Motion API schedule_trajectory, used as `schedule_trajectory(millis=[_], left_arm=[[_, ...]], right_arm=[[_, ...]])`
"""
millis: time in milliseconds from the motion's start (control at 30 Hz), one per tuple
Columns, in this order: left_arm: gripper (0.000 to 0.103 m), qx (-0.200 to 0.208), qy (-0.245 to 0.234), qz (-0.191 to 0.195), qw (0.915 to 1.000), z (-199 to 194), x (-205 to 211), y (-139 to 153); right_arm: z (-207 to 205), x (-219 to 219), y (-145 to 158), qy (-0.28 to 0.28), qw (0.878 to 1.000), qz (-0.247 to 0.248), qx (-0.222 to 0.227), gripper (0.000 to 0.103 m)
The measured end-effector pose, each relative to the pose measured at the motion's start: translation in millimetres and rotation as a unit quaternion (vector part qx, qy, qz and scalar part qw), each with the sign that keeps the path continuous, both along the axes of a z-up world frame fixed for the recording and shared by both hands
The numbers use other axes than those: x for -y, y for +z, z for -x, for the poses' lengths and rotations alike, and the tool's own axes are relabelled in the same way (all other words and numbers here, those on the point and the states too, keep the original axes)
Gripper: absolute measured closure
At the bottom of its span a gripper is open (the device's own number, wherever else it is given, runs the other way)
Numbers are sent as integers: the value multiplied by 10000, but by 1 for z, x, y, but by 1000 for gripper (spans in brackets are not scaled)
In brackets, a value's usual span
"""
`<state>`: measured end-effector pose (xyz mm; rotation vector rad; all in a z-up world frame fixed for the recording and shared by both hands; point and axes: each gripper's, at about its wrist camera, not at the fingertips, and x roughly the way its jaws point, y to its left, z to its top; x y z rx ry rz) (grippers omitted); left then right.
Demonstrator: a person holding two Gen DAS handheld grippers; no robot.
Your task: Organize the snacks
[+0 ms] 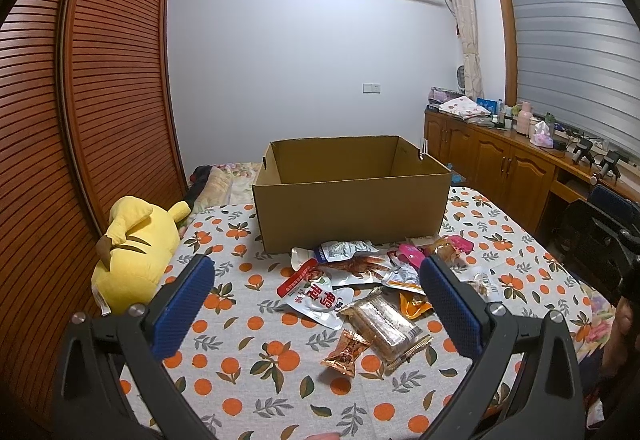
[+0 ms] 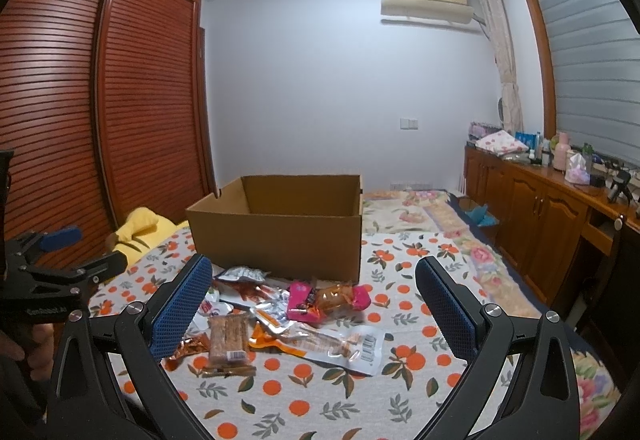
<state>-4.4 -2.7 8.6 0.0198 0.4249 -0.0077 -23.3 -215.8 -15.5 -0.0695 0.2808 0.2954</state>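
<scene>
An open cardboard box stands on the orange-print tablecloth. In front of it lies a loose pile of snack packets: a clear-wrapped brown bar, a small copper foil sachet, a red-and-white pouch, a pink packet and a long clear pack with a barcode. My left gripper hangs open above the pile, holding nothing. My right gripper is open too, over the same pile. The left gripper also shows at the left edge.
A yellow plush toy lies at the table's left edge, beside the slatted wooden wardrobe. A floral bed lies behind the box. Wooden cabinets with bottles line the right wall. A person's hand holds the left tool.
</scene>
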Motion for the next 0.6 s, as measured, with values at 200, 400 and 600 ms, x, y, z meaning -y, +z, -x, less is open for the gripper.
schedule_trajectory(millis=[200, 400, 600], left_arm=[[0, -2, -4, -3, 10000, 0, 0, -1], [0, -22, -16, 3, 10000, 1, 0, -5], [0, -163, -71, 37, 9998, -7, -1, -18]], right_arm=[[2, -1, 0, -3, 10000, 4, 12, 0], [3, -1, -1, -3, 10000, 7, 15, 0], [-1, 1, -9, 86, 9998, -21, -174, 0]])
